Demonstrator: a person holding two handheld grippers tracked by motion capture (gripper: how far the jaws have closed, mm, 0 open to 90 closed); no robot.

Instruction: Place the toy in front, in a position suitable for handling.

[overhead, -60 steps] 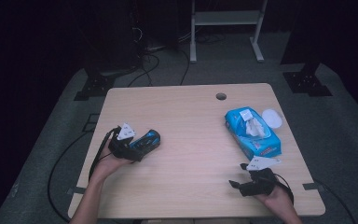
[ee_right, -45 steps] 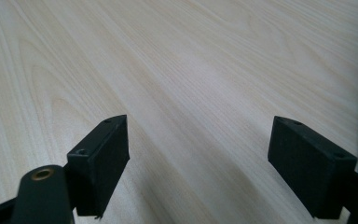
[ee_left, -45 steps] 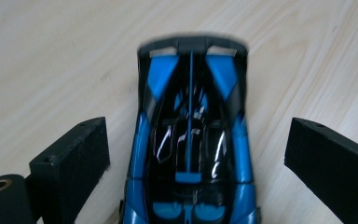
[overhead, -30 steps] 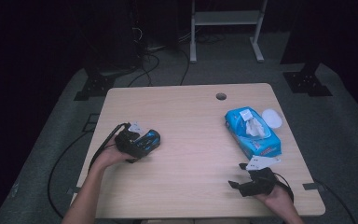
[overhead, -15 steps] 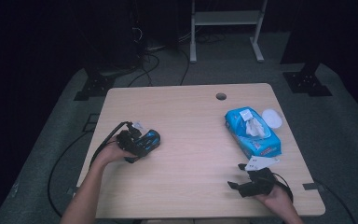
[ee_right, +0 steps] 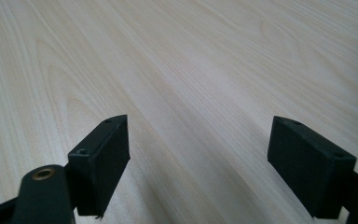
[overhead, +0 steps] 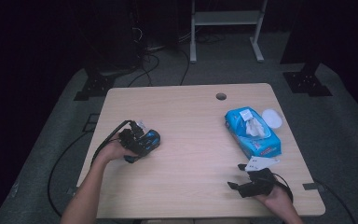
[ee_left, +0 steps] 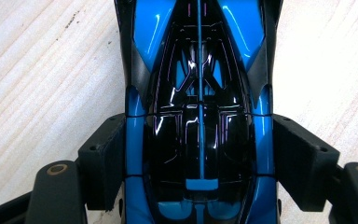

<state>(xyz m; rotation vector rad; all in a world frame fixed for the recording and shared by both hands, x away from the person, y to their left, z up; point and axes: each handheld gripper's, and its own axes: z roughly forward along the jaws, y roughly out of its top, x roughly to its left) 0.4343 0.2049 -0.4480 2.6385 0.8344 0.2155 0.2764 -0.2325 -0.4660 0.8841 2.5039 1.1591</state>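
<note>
You had your left gripper (overhead: pixel 137 140) down on the toy car (overhead: pixel 148 140) near the table's (overhead: pixel 186 116) left edge, about midway along it. Compared with two seconds back, your hand had rolled over the top of the car: the gripper's white-tagged top, then tipped toward the left edge, now sat above the car's body. In the left gripper view the jaws flanked the blue and black car (ee_left: pixel 198 116) on both flanks, pads touching or all but touching the bodywork, so I read them as closed on it. The car's wheels were hidden, so I couldn't tell whether it was lifted or resting on the wood.

That shift meant the grasp looked set, and the car seemed ready to be picked up or moved.

Your right gripper (overhead: pixel 249 186) stayed put near the table's front right corner across all that time, jaws spread wide over bare wood in its own view, holding nothing. The blue pack of wipes (overhead: pixel 254 133) lay untouched by the right edge, a white lid (overhead: pixel 271 118) just beside it, well apart from the car.
</note>
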